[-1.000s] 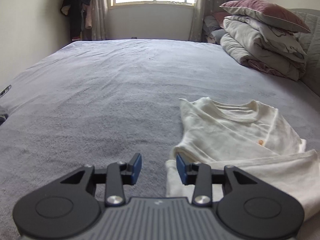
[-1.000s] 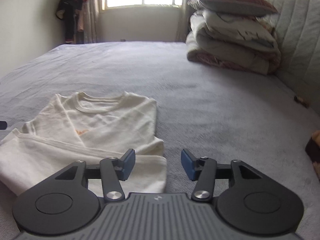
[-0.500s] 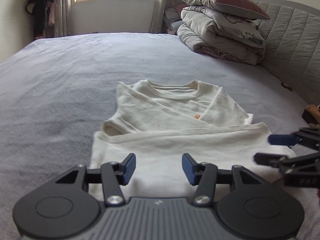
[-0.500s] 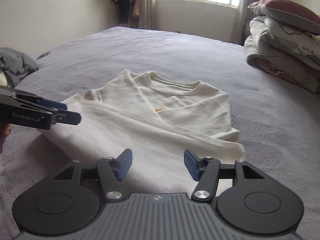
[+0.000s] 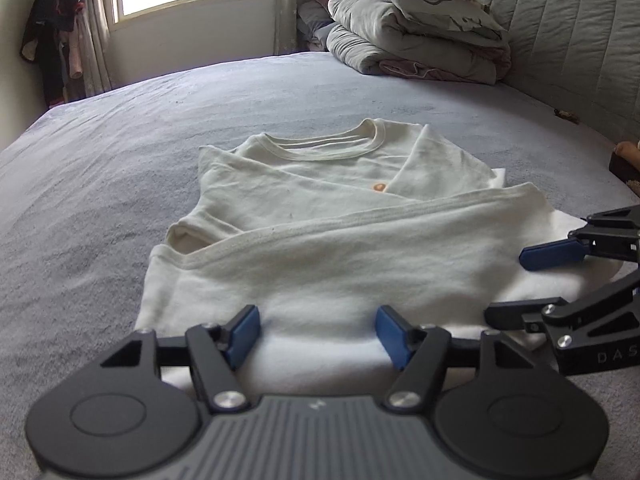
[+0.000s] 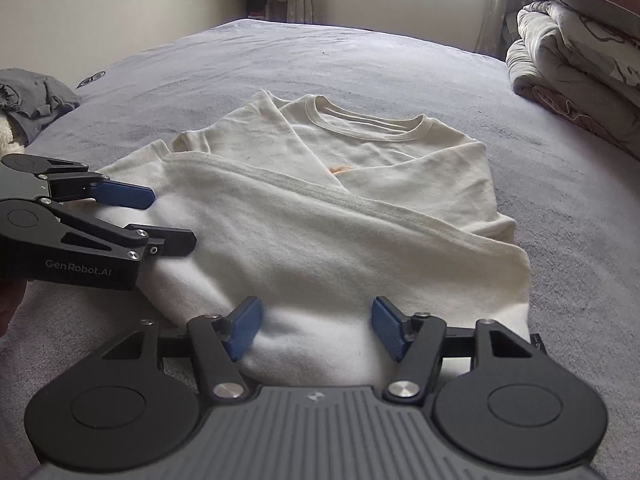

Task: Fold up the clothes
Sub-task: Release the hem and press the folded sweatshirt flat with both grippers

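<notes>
A cream T-shirt [image 5: 320, 216] [image 6: 340, 208] with a round collar and a small orange chest mark lies on the grey bed [image 5: 120, 140], sleeves folded in and its lower part doubled up over the chest. My left gripper [image 5: 318, 336] hovers low over the shirt's near fold, towards its left end; its jaws are opening, cloth lies beneath the gap, and the pads do not press on it. My right gripper [image 6: 316, 332] does the same near the right end. Each one shows in the other's view, the right gripper [image 5: 532, 284] and the left gripper [image 6: 160, 218].
Folded duvets topped by a pillow [image 5: 416, 36] [image 6: 580, 52] are stacked at the bed's far right against a quilted headboard [image 5: 580, 48]. A crumpled grey garment [image 6: 32, 100] lies at the left edge. Clothes [image 5: 52, 44] hang beside the window.
Both grippers swung inward and sank to the shirt's near fold. Their jaws spread wider. Each gripper came into the other's view.
</notes>
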Motion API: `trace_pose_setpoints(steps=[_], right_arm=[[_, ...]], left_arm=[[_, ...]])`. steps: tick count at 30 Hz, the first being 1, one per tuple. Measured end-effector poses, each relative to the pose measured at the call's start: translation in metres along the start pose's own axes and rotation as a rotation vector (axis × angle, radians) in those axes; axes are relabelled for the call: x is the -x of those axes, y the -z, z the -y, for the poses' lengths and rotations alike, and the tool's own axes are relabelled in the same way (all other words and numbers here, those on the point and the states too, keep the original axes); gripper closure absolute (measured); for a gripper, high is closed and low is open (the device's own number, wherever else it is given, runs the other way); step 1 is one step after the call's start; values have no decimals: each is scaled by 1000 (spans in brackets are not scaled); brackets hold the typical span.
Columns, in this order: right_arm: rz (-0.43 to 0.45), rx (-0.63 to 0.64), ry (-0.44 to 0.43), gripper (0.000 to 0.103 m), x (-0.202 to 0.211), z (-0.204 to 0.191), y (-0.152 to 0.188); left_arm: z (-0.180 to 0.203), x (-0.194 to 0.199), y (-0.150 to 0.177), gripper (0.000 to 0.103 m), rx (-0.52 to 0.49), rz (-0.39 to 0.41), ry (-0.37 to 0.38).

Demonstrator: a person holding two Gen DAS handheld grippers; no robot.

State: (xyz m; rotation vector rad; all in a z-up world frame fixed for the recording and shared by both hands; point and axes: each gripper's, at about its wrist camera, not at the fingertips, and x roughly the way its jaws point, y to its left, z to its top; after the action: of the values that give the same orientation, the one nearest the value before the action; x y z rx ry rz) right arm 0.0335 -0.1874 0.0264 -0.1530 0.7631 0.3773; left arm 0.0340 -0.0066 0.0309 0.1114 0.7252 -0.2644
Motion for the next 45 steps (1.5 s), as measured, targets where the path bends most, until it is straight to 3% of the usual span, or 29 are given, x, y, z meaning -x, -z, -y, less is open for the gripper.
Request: trace_pose_setpoints(steps=[10,20,22,26,31,42,45], right_arm=[[-2,14,-51,37,3,14,2],[47,-28,-88,37,20,55,15],[52,-27,-20,37,25,60,16],[42,-78,22,36,27,77,21],[23,-83,53,32,19,76,25],[-20,-129,58,28,16,82,24],[-27,-151,36,28,17,87,25]], left_arm=[[-10,1,2,31,1,4,23],[-26,9,4,31,13,28,36],[-26,14,2,31,13,41,24],[-21,23,-3,33,-9,81,4],[-30,5,1,29,26,26,2],[-44,2,8,28,14,51,-11],[-56,7,4,28,59,52,10]])
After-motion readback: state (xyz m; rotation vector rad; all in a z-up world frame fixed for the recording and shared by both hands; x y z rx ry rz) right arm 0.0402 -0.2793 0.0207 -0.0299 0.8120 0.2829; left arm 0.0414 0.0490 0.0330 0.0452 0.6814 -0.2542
